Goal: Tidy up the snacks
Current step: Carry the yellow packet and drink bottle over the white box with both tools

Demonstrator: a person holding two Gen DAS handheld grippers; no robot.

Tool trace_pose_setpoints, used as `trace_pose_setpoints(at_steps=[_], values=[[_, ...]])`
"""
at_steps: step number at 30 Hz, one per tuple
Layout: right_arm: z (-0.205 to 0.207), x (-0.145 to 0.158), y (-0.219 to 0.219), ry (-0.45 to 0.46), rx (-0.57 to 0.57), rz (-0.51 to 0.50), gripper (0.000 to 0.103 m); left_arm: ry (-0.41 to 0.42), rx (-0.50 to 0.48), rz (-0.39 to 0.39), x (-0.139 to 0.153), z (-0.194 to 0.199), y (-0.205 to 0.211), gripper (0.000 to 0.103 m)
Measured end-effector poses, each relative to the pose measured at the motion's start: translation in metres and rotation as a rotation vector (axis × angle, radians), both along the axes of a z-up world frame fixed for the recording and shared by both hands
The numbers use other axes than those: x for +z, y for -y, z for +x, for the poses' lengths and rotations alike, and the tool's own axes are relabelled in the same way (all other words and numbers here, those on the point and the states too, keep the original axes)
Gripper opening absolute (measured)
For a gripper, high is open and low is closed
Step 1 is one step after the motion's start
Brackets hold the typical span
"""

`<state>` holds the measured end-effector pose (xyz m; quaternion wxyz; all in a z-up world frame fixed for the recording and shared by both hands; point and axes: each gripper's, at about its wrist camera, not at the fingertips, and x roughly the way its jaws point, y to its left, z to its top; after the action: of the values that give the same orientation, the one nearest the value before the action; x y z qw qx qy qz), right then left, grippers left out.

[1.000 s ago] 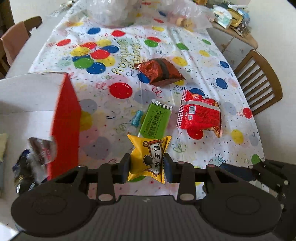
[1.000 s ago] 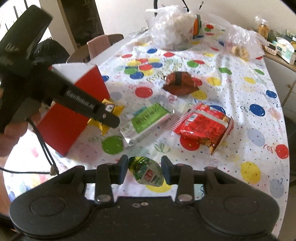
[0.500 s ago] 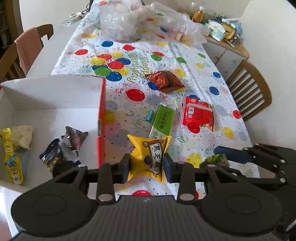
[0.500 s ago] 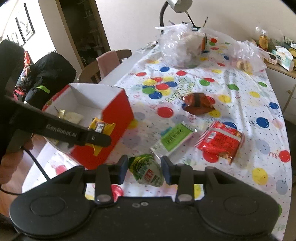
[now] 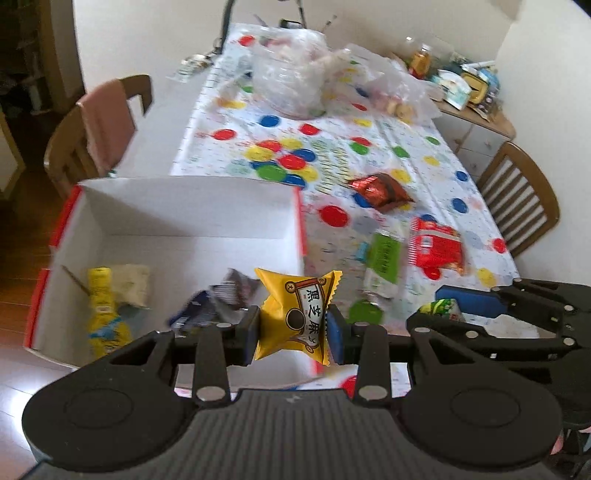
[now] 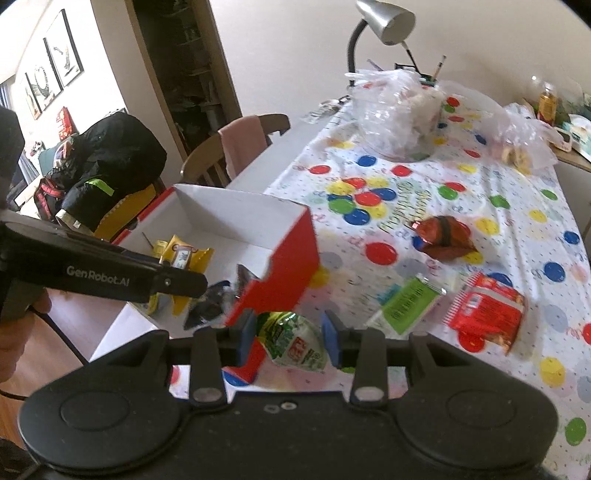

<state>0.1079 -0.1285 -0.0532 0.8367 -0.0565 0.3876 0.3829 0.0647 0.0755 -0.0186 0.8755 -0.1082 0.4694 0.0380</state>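
Glossy foil and film wrappers against matt card, wood and black plastic.

The yellow packet (image 5: 299,314) is shiny crinkled film, as is the green-and-white pouch (image 6: 293,341); the brown wrapper (image 6: 445,238) at two o'clock of the box looks metallic foil, and the red bag (image 6: 487,314) and green bar (image 6: 408,304) are glossy plastic. The box (image 5: 192,214) is matt white card inside, smooth red outside. A thin printed plastic cloth (image 5: 332,155), wrinkled, covers the bench. The left gripper (image 5: 293,330) and right gripper (image 6: 288,338) are matt black plastic, finely textured. The chairs (image 5: 517,206) are varnished wood; clear crumpled plastic bags (image 5: 291,81) sit at twelve o'clock; the lamp (image 6: 393,18) head is brushed metal.
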Motion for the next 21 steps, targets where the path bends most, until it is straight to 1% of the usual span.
trace_pose_setpoints(at_steps=[6,12,17,21], values=[[-0.001,0.0,-0.04,0.013,0.022,-0.007,0.038,-0.011,0.056,0.031,-0.003,-0.009,-0.043,0.036],[0.01,-0.009,-0.079,-0.011,0.012,-0.006,0.038,-0.04,0.113,0.05,-0.013,-0.012,-0.086,0.036],[0.019,-0.018,-0.112,-0.015,0.022,-0.034,0.038,-0.09,0.15,0.06,-0.027,-0.01,-0.118,0.036],[0.028,-0.03,-0.137,-0.036,0.037,-0.066,0.038,-0.122,0.18,0.061,-0.038,-0.007,-0.138,0.036]])
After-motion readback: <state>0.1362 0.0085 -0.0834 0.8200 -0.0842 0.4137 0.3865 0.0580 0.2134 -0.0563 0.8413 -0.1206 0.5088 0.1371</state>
